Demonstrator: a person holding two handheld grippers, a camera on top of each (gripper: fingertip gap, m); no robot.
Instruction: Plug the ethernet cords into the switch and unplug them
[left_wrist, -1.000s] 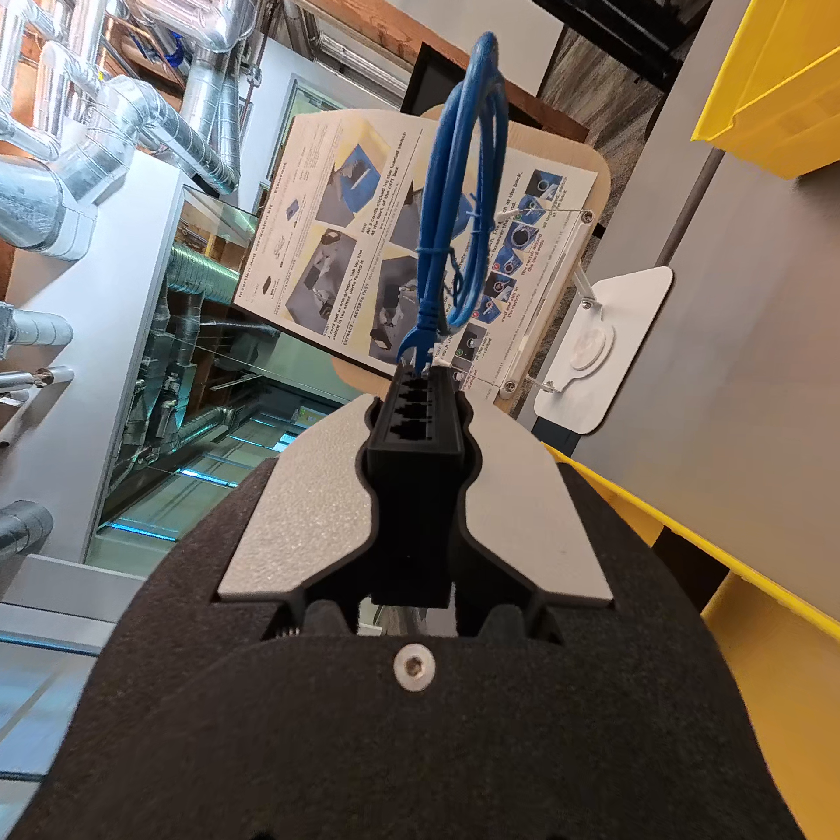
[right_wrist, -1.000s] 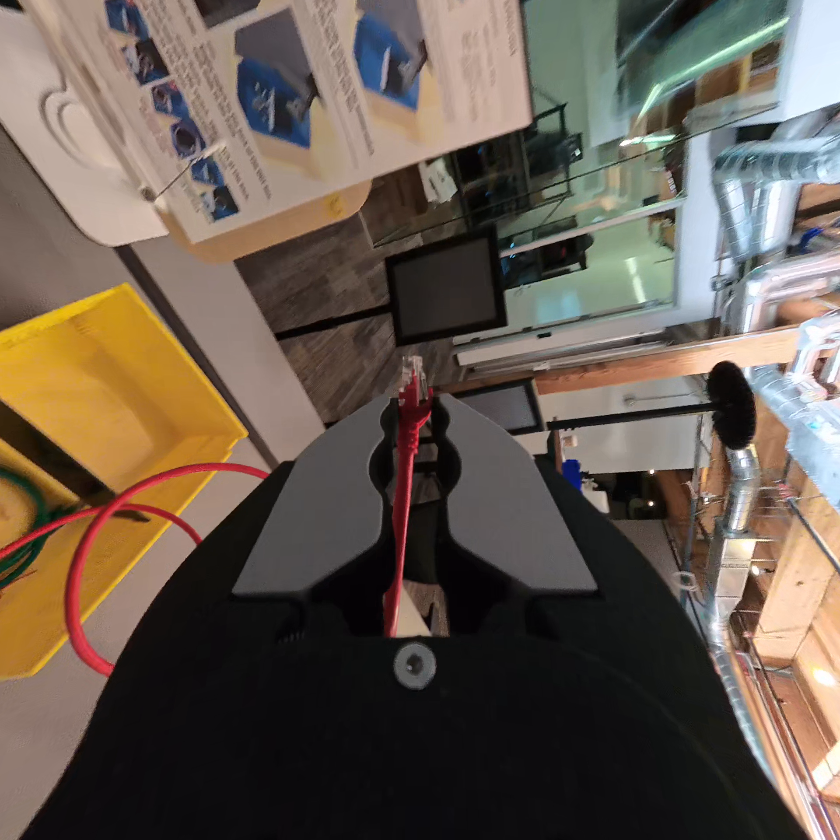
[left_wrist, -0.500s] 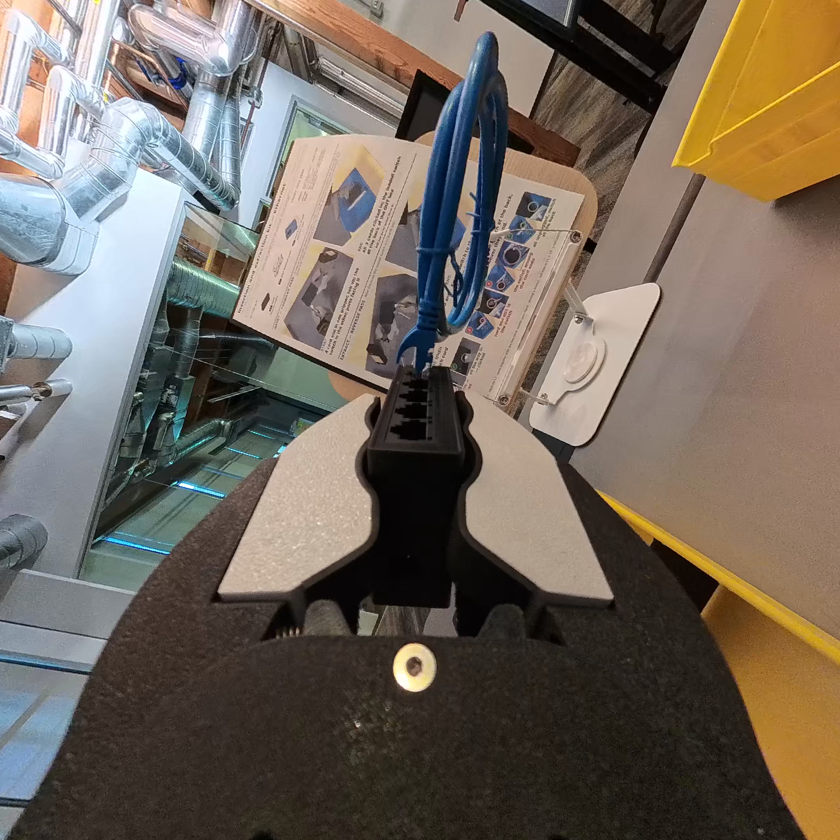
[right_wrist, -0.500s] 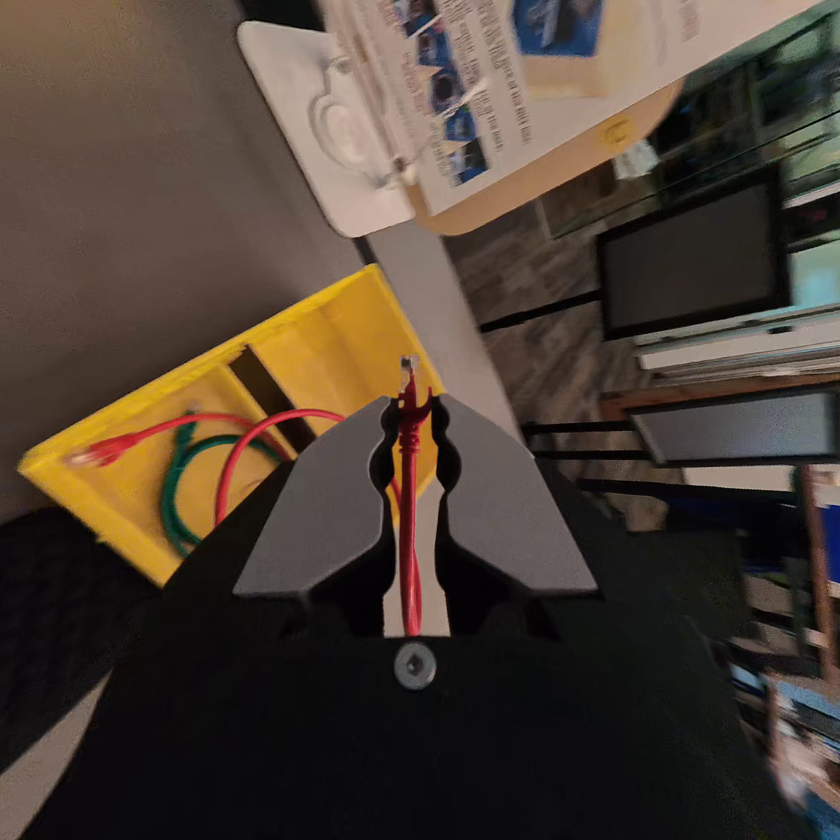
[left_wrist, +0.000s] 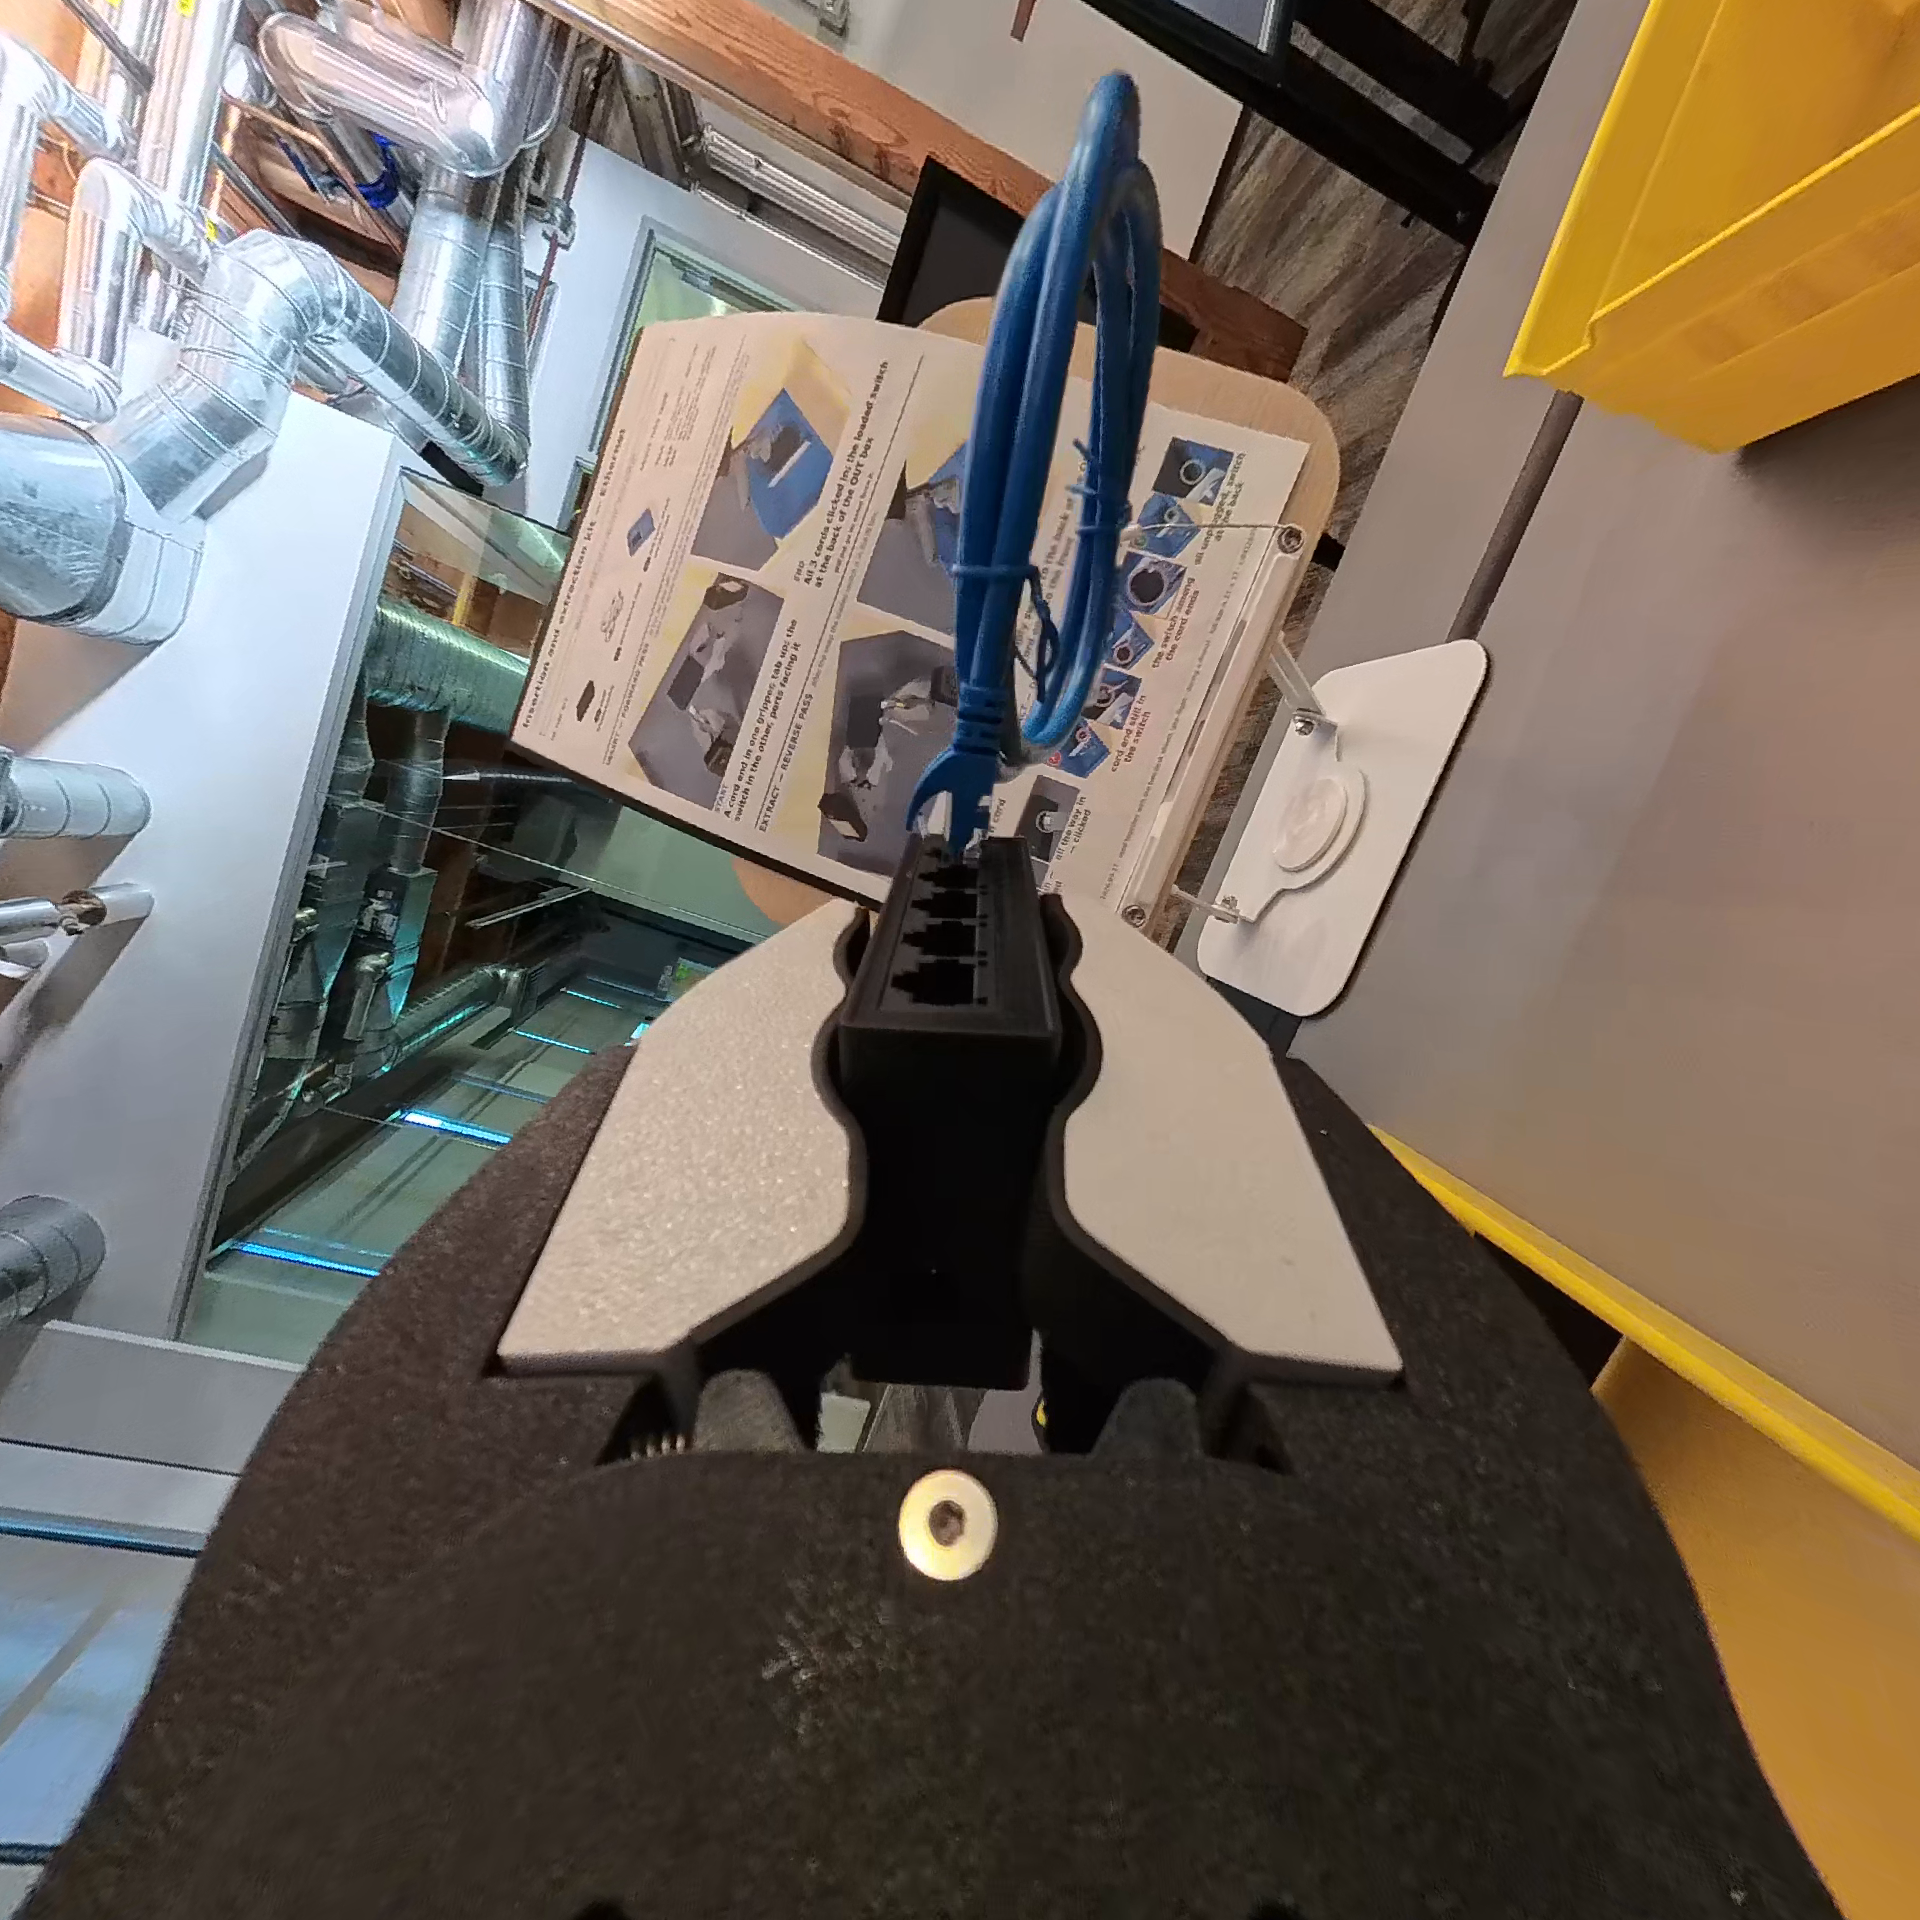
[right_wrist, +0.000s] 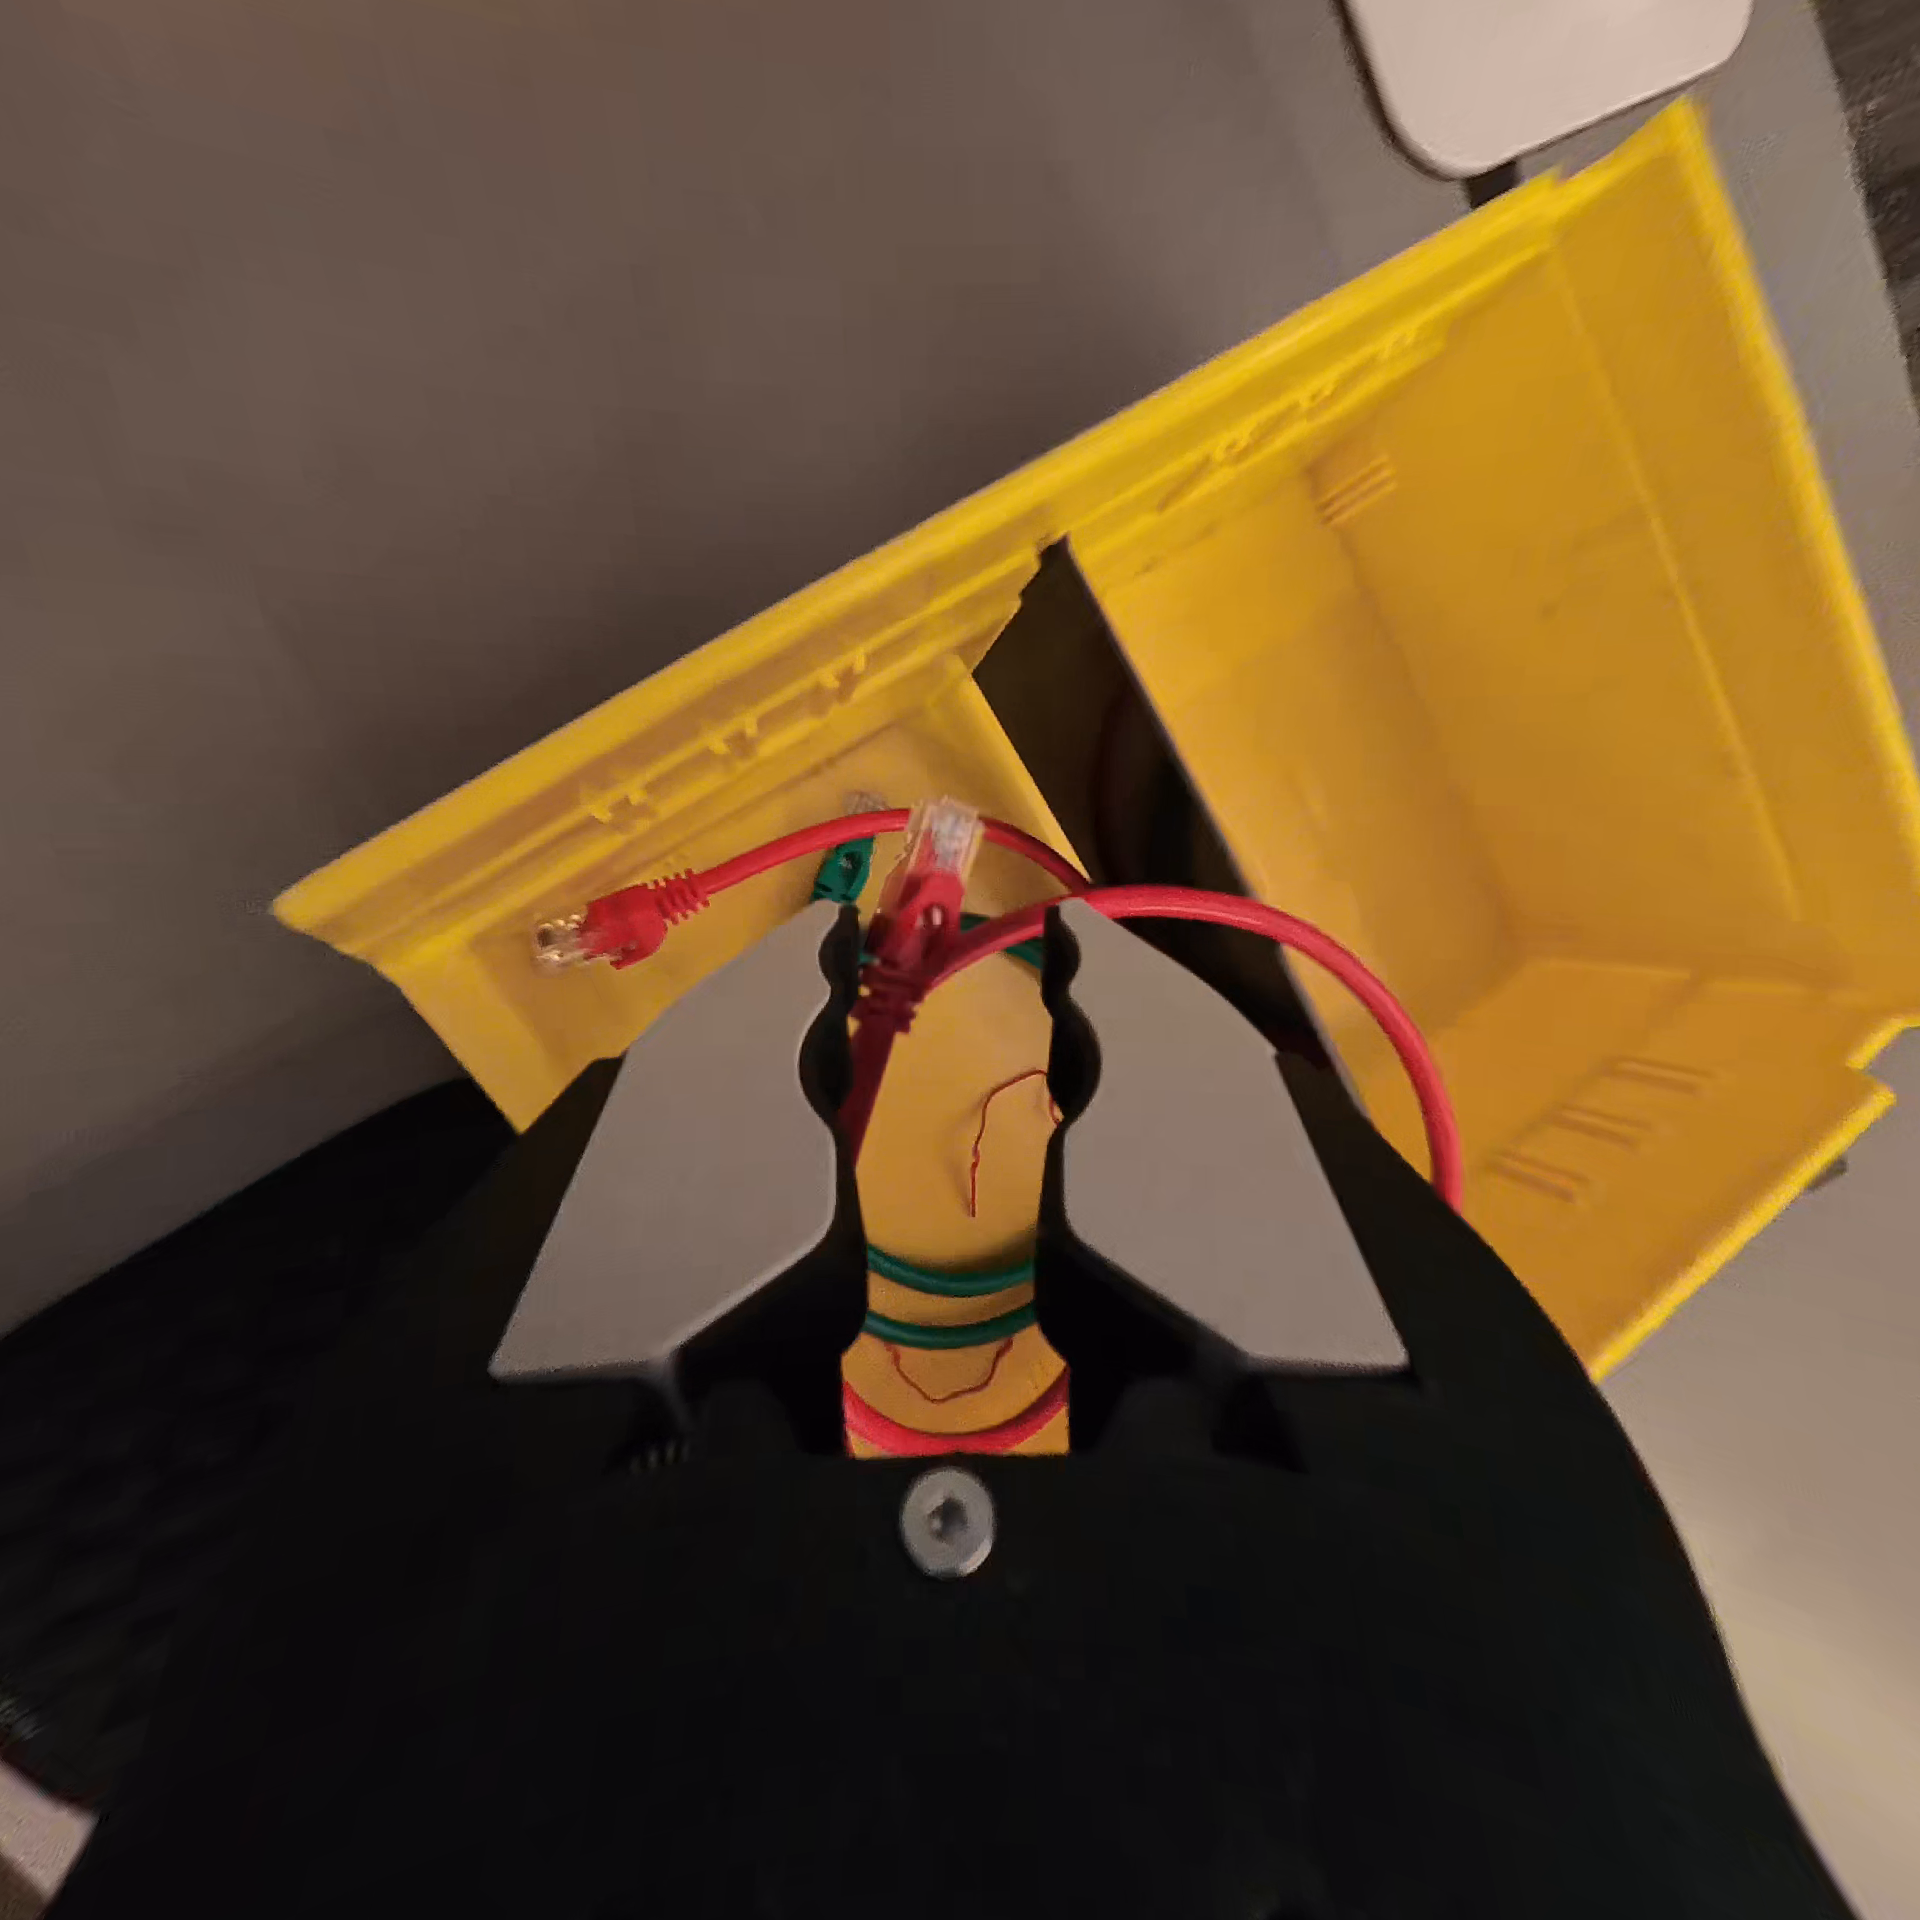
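Observation:
My left gripper (left_wrist: 951, 914) is shut on a black switch (left_wrist: 951, 1091), its row of ports facing up. A coiled blue ethernet cord (left_wrist: 1081, 416) is plugged into the farthest port and stands above it. My right gripper (right_wrist: 943, 914) is open over a yellow bin (right_wrist: 1455, 727). The plug end of a red cord (right_wrist: 920, 904) lies loose between the fingers, leaning on the left finger. The cord's other plug (right_wrist: 623, 925) rests in the bin's left compartment, on top of a green cord (right_wrist: 945, 1273).
A black divider (right_wrist: 1091, 727) splits the bin; its right compartment holds nothing. An instruction sheet on a wooden board (left_wrist: 831, 582) stands on a white base (left_wrist: 1340, 821) on the grey table (left_wrist: 1662, 831). Yellow bins (left_wrist: 1714, 208) flank it in the left wrist view. About 40 centimeters separates my left fingertips from my right.
My right gripper swung down over the yellow bin and its fingers opened, letting go of the red cord. My left gripper has barely moved with the switch.

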